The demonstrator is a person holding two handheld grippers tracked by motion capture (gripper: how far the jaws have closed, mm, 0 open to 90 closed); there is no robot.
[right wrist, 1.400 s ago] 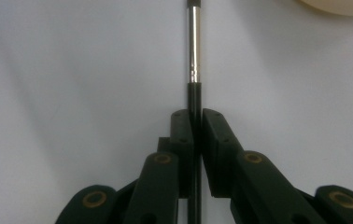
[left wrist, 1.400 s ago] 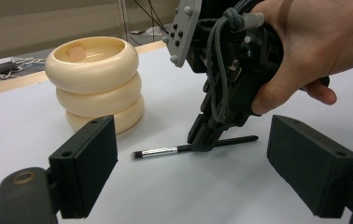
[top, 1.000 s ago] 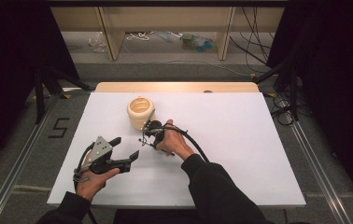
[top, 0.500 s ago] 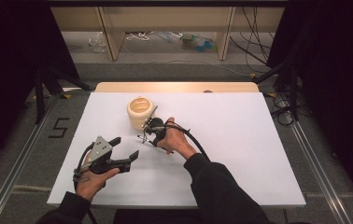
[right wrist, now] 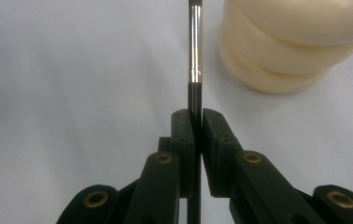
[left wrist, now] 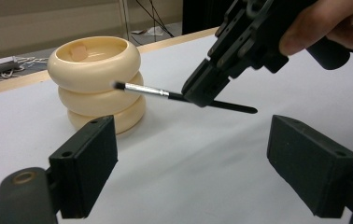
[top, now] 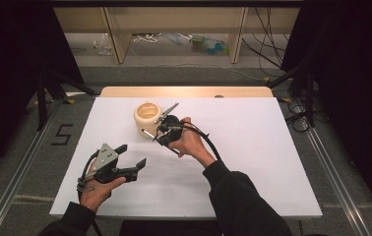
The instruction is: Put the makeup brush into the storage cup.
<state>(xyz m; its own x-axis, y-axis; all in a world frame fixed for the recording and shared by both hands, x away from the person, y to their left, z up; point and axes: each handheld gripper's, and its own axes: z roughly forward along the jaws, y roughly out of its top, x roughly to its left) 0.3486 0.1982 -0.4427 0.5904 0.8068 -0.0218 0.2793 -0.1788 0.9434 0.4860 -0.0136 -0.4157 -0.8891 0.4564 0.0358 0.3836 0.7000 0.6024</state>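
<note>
Slim brush [left wrist: 174,97] clamped between closed jaws of right gripper [right wrist: 196,122], held above bench [top: 272,147], bristle end just beside cream ribbed pot [left wrist: 97,86]. Left gripper [left wrist: 191,163] held spread, empty, nearer person. Step judged: brush carried to pot; next, tip to be raised over rim.

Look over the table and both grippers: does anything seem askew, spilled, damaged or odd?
Nothing stands out. The cream holder stands upright on the white table, with no spill or damage. The right gripper is shut on a small brush held level beside the holder. The left gripper is open and holds nothing.
</note>
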